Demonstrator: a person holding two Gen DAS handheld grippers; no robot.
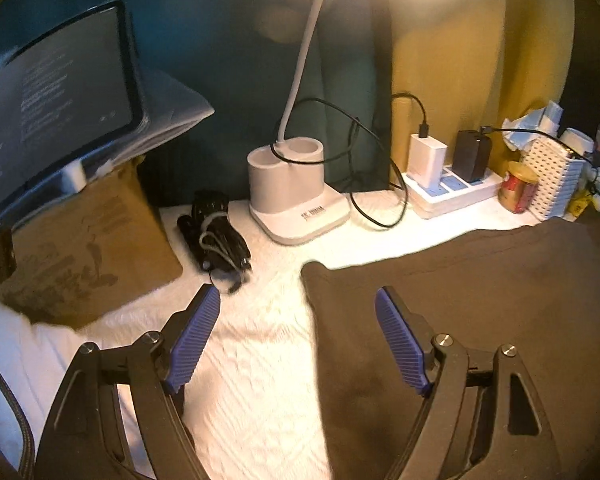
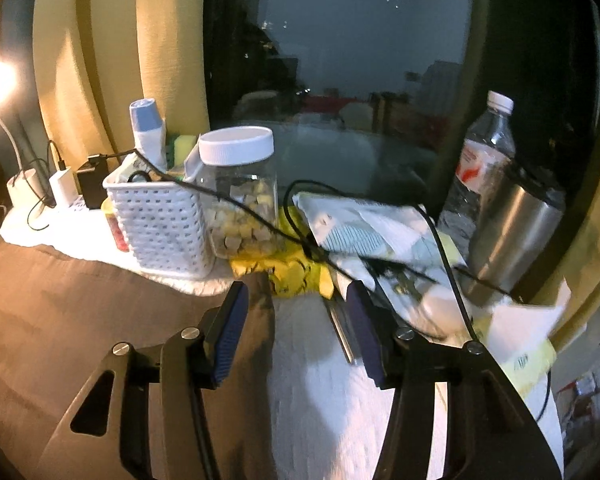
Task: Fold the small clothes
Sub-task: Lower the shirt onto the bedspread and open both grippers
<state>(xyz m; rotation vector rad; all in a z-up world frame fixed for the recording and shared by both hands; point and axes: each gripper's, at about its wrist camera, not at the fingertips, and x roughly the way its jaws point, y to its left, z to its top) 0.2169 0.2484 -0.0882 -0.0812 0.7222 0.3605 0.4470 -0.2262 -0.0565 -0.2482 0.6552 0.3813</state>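
Note:
A dark brown garment (image 1: 460, 300) lies flat on the white textured cover (image 1: 256, 360). In the left wrist view its left edge and far-left corner sit between the fingers. My left gripper (image 1: 298, 304) is open and empty, a little above that corner. In the right wrist view the same garment (image 2: 80, 320) fills the left and its right edge runs under my left finger. My right gripper (image 2: 298, 300) is open and empty over that edge and the white cover (image 2: 320, 380).
A white desk lamp (image 1: 296, 184), a bundled black cable (image 1: 216, 232), a power strip with chargers (image 1: 448, 184), a tan cushion (image 1: 88, 248) and a tablet (image 1: 60, 92) stand behind. A white basket (image 2: 160, 224), plastic jar (image 2: 240, 192), water bottle (image 2: 484, 152), steel tumbler (image 2: 516, 232) and loose cables (image 2: 380, 264) crowd the right.

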